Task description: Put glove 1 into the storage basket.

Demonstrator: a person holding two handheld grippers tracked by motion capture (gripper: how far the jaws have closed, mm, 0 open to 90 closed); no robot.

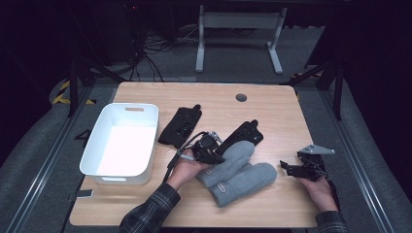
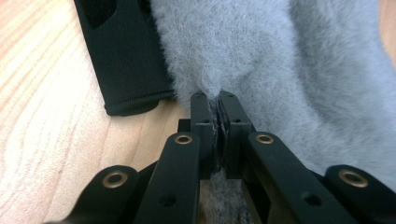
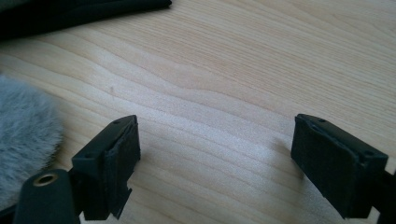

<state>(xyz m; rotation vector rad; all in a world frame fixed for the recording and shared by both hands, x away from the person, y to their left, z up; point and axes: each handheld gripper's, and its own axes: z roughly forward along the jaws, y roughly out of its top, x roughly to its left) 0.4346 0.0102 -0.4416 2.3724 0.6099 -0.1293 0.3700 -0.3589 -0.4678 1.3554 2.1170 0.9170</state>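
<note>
The wooden table [image 1: 145, 204] is seen from above, dark grey floor all around it, a tangle of cables and the legs of a second desk beyond its far edge. At the left of the table a white bin [image 1: 92, 160] stands empty, so nothing is judged to be put away yet. Two grey fleece mittens [image 1: 238, 174] lie side by side near the front edge, touching each other. Two black gloves are laid out as well: one [image 1: 180, 126] just beside the bin, the other [image 1: 245, 134] at the far tips of the mittens. The left gripper [image 2: 219, 100] is clamped on the edge of the upper mitten, fleece pinched tight between the pads, the black glove's cuff just beside it. The mitten is gripped but is not yet lifted off the wood. The right gripper [image 3: 215, 158] is held wide apart over bare wood at the table's right, nothing between its pads, a mitten's fuzzy edge near one side. All four pieces are left to be moved.
</note>
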